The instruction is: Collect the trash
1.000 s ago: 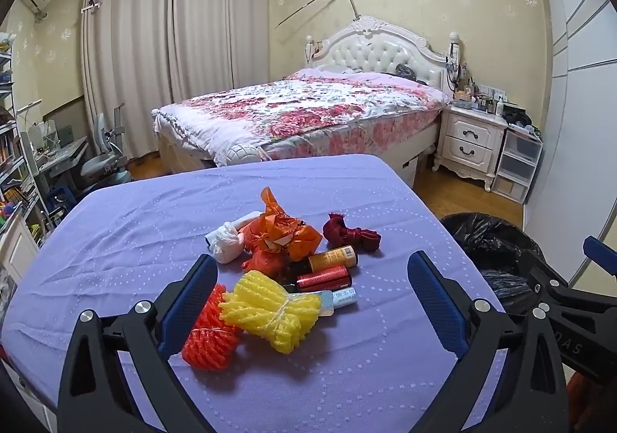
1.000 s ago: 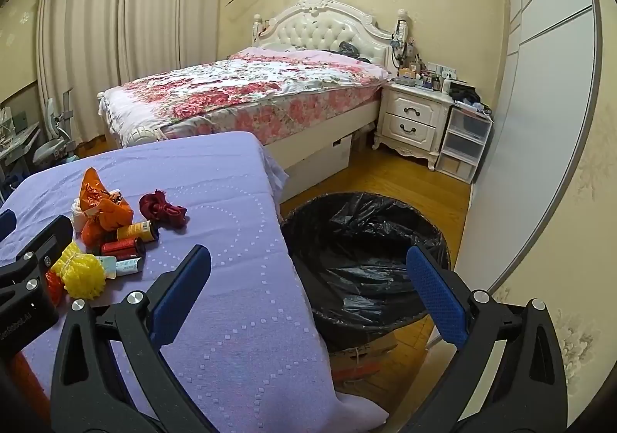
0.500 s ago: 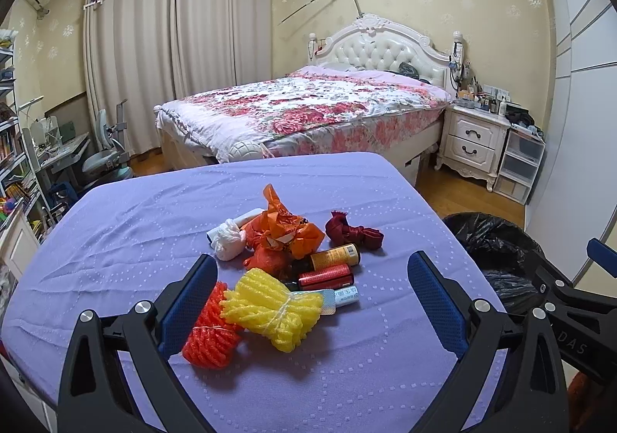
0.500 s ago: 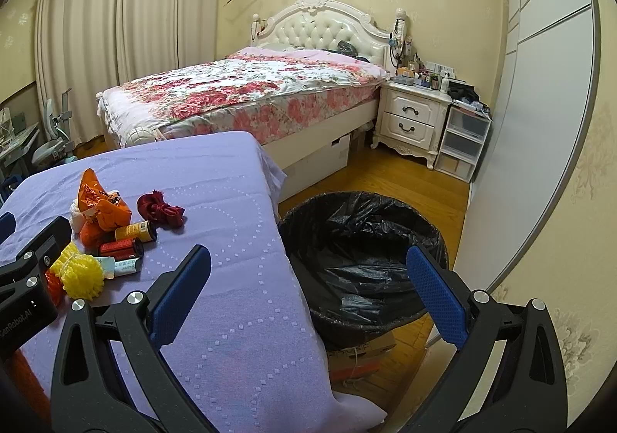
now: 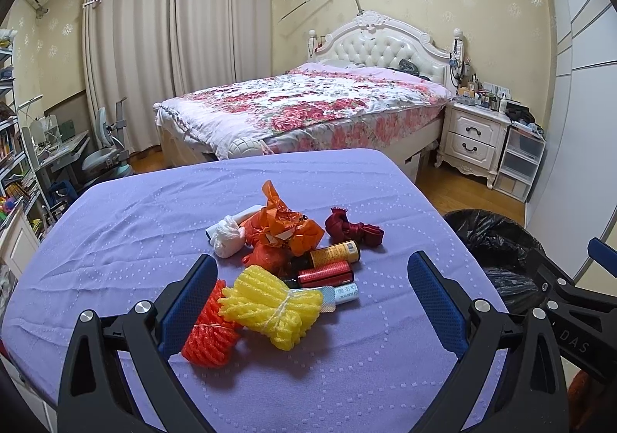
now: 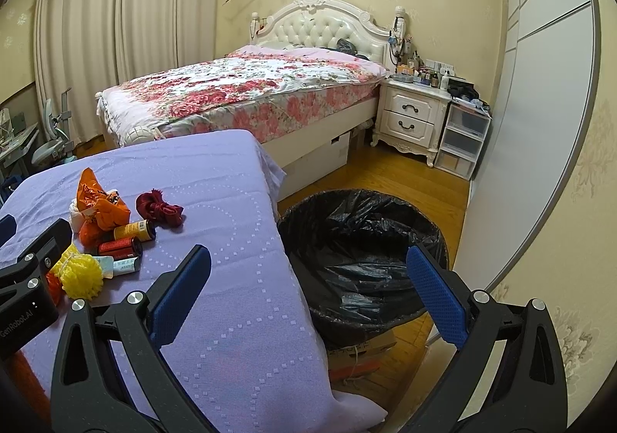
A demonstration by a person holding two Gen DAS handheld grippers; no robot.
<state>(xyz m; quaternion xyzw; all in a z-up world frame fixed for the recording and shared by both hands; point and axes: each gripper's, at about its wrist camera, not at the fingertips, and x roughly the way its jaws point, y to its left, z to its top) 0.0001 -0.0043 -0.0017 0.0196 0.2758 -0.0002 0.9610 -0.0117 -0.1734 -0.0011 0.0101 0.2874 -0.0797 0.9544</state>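
Note:
A pile of trash lies on the purple-covered table point(image 5: 127, 240): a yellow foam net point(image 5: 273, 307), a red foam net point(image 5: 210, 332), an orange plastic bag point(image 5: 287, 226), a white wad point(image 5: 227, 234), a dark red cloth point(image 5: 353, 230), a yellow can point(image 5: 334, 251), a red can point(image 5: 326, 275) and a small tube point(image 5: 345, 294). My left gripper point(image 5: 312, 298) is open and empty, just in front of the foam nets. My right gripper point(image 6: 304, 290) is open and empty, near the table's right edge, beside the black-lined trash bin point(image 6: 362, 259). The pile also shows in the right wrist view point(image 6: 115, 232).
The bin point(image 5: 497, 251) stands on the wooden floor right of the table. A floral bed point(image 5: 308, 109), a white nightstand point(image 5: 472, 136) and plastic drawers point(image 5: 520, 163) are behind. A desk and chair point(image 5: 104, 159) stand at the left by the curtains.
Both grippers have drifted slightly; the views shift a little. Nothing was picked up and both stay open.

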